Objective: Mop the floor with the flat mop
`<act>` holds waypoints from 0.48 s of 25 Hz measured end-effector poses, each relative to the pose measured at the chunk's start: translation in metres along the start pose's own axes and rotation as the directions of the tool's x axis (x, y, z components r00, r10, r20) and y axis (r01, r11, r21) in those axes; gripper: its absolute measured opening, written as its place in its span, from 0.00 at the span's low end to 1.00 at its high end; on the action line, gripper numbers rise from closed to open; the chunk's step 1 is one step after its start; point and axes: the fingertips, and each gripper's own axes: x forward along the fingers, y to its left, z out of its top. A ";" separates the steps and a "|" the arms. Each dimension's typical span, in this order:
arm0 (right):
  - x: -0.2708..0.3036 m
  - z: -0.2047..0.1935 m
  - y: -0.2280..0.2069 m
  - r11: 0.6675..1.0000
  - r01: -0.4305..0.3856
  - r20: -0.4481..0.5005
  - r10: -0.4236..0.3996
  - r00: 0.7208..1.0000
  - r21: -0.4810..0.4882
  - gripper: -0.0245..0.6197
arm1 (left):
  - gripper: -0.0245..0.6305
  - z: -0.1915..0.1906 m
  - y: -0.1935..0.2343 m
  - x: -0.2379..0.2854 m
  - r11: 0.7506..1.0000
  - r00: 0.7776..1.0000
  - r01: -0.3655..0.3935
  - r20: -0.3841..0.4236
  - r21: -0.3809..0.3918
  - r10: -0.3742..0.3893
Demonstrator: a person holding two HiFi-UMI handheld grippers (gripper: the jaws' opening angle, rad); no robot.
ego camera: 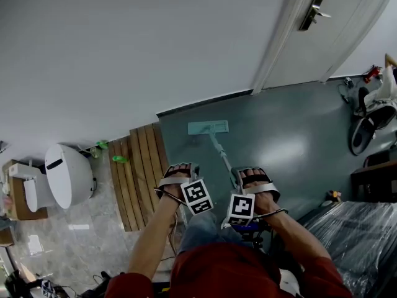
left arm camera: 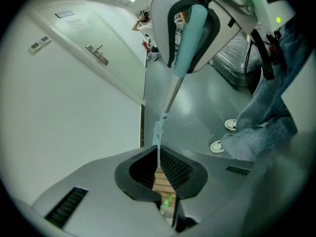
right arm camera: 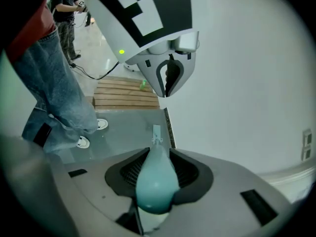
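Right gripper [right arm camera: 157, 157] clamped on mop handle [right arm camera: 156, 184]; left gripper [left arm camera: 159, 168] pinched together, empty, beside it. Mop head [ego camera: 208, 127] flat on grey floor [ego camera: 285, 141] near wall [ego camera: 124, 42], beside wooden slats [ego camera: 139, 172].

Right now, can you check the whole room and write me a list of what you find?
Surface: grey floor, shiny, with wooden slats along its left edge.
Job's things: mop, head flat on the floor near the wall, pole running up to the right gripper.
Clutter: green thing on the slats; white tub beside them; plastic-wrapped bulk at right.
Grippers: right gripper shut on the mop; left gripper shut, holding nothing.
Cables: black cable on the pale floor beyond the slats.
Surroundings: white wall; door with a lever handle.
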 end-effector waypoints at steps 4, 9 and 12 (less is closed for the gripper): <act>0.002 -0.001 0.005 1.000 0.006 0.004 -0.006 1.000 -0.016 0.25 | 0.08 -0.003 0.004 0.006 1.000 1.000 0.010 0.010 0.003 -0.010; 0.011 -0.006 -0.006 1.000 -0.001 -0.013 0.001 1.000 -0.010 0.25 | 0.08 -0.011 0.015 0.016 1.000 1.000 0.020 0.013 0.013 -0.020; 0.014 0.001 -0.012 1.000 0.003 -0.012 -0.003 1.000 -0.012 0.25 | 0.08 -0.009 0.022 0.021 1.000 0.999 0.023 0.022 0.019 -0.024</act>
